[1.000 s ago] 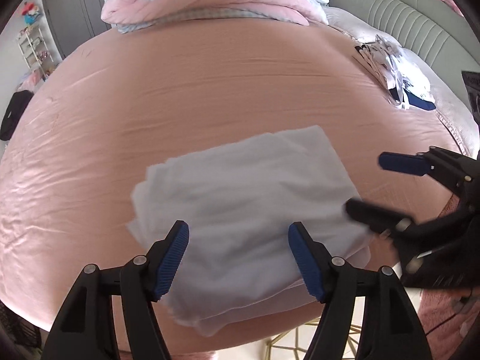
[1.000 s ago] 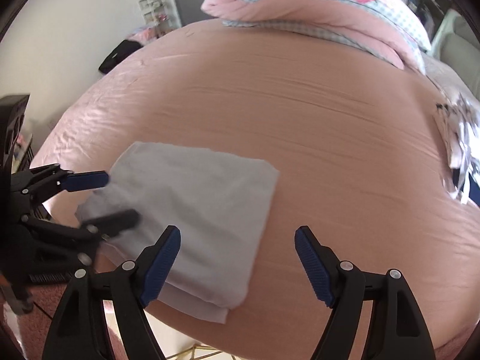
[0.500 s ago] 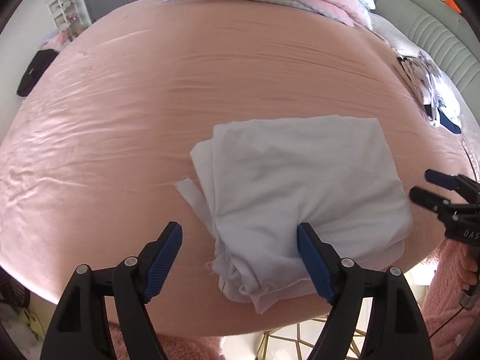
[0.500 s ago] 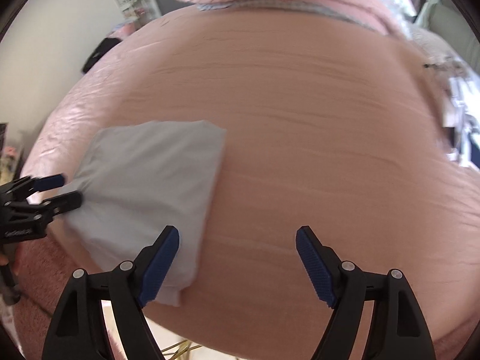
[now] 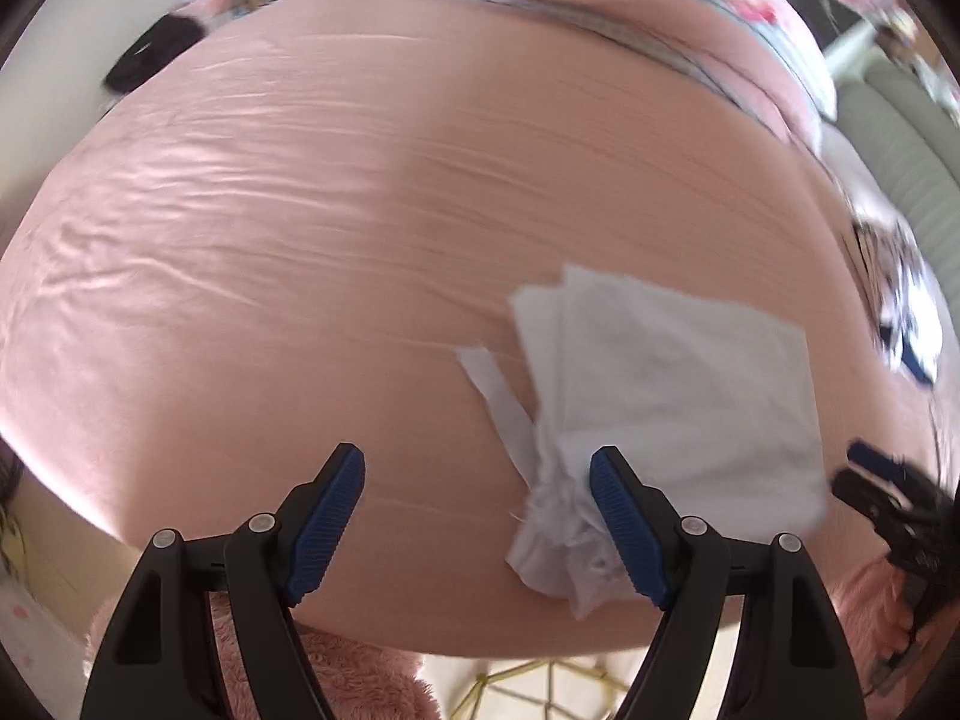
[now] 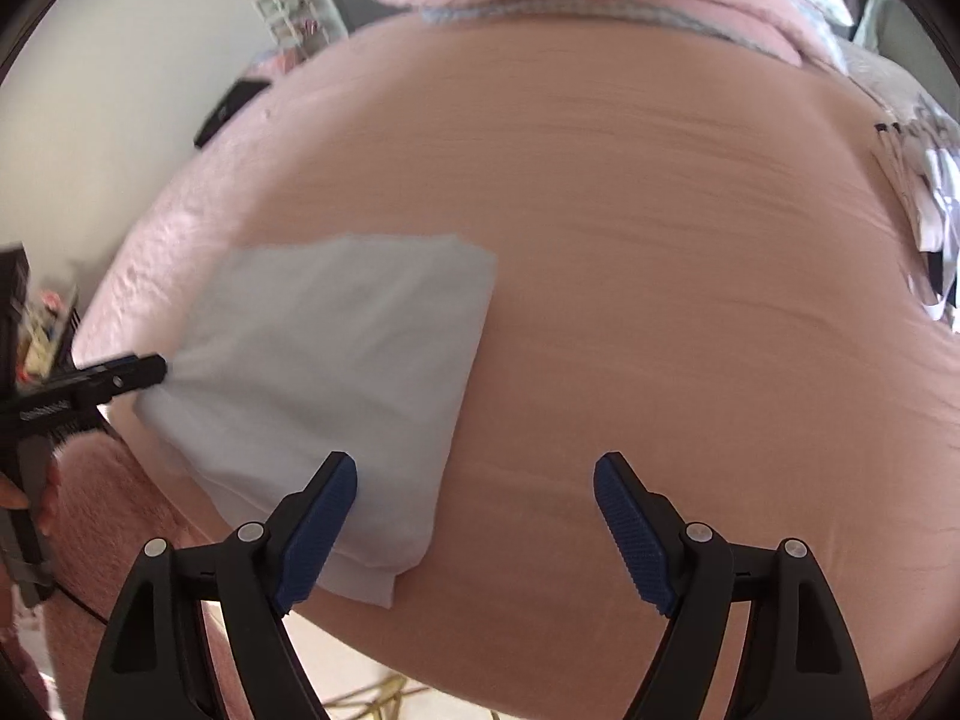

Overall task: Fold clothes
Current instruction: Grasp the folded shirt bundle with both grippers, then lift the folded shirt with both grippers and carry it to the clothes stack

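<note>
With left gripper (image 5: 480,510) and right gripper (image 6: 477,510) both spread apart, the folded white cloth (image 5: 672,384), bunched against the left gripper's right finger and ahead of the right gripper's left finger, probably needs its ragged corner squared before pinching.

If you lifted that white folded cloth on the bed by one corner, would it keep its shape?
Probably not. The white folded cloth looks thin and floppy: its near corner is crumpled and a loose strip sticks out sideways. Its layers would likely fall open. Pushed across the pink bedsheet, it would probably bunch rather than slide whole.
</note>
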Available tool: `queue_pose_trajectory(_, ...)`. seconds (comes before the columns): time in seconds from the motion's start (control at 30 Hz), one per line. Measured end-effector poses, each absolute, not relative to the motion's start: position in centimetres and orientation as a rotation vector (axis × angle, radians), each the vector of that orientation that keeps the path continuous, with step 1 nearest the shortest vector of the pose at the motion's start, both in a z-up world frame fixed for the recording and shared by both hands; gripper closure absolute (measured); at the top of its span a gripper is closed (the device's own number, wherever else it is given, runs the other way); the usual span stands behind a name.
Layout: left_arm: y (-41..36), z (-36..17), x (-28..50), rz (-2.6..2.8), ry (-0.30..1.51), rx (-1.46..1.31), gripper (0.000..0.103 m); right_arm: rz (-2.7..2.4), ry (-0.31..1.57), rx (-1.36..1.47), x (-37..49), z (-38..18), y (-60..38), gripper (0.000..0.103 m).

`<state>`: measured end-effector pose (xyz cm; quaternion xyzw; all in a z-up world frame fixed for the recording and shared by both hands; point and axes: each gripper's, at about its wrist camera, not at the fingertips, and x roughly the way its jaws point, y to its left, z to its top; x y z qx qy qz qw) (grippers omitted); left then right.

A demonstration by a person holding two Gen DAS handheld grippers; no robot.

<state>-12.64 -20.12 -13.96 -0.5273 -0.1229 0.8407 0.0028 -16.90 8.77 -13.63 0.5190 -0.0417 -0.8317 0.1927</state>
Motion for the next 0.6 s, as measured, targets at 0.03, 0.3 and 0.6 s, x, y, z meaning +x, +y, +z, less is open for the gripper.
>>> queue_pose_trajectory(0.03, -20.5, -14.3, -12.9, 2.589, -0.523, -1.623, 0.026, -2.307, -0.180, 1.419, -17.0, -13.3, 9.2, 0.021)
queue_pose_trajectory(0.3, -18.6, -18.9, -14.1, 2.345, -0.789, -1.545, 0.019, -2.204, -0.355, 1.566, -19.3, -17.6, 7.0, 0.018)
queue_pose_trajectory(0.6, -17.7, -18.3, -16.5, 2.344, -0.689, -1.457, 0.069, -2.158, -0.372, 1.517, -20.7, -17.9, 4.5, 0.048)
